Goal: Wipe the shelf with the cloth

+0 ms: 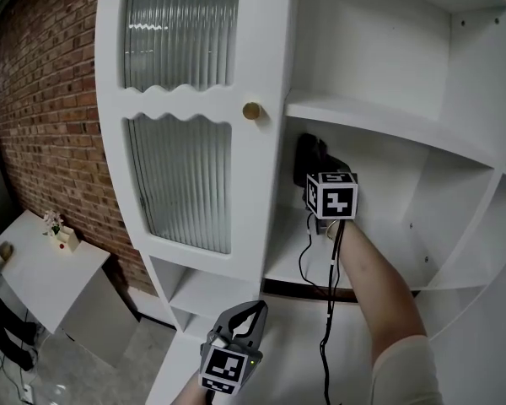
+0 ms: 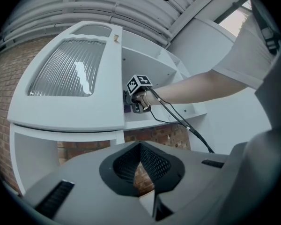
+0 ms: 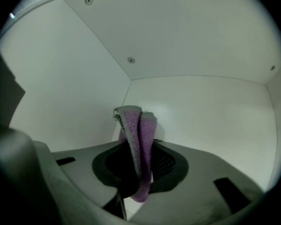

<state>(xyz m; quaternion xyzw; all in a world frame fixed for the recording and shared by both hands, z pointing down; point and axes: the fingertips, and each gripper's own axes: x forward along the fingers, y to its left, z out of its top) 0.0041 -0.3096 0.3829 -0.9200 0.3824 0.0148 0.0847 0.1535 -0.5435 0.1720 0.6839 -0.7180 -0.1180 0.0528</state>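
A tall white cabinet [image 1: 194,268] is seen from above, filling most of the head view, with a brick wall [image 1: 42,83] at the left of the frame. A ribbed glass door [image 1: 181,184] with a round wooden knob [image 1: 251,110] takes up the upper left. Open white compartments take up the right.

At the centre of the frame, the right gripper [image 1: 312,163] is reached deep into the middle compartment, above the shelf [image 1: 282,264]. It is carried by a bare forearm [image 1: 379,285] that enters from the lower right. A black cable [image 1: 327,327] hangs down beside the arm.

In the right gripper view, the jaws of the right gripper [image 3: 139,170] are clamped on a folded purple cloth [image 3: 139,135]. The cloth stands up out of the jaws at the centre of the frame, close to an inner corner of the white compartment. Whether it touches a surface cannot be told.

The left gripper [image 1: 255,309] is held low at the bottom centre of the head view, outside the cabinet. In the left gripper view, the jaws of the left gripper [image 2: 140,146] are closed together at their tips with nothing between them.
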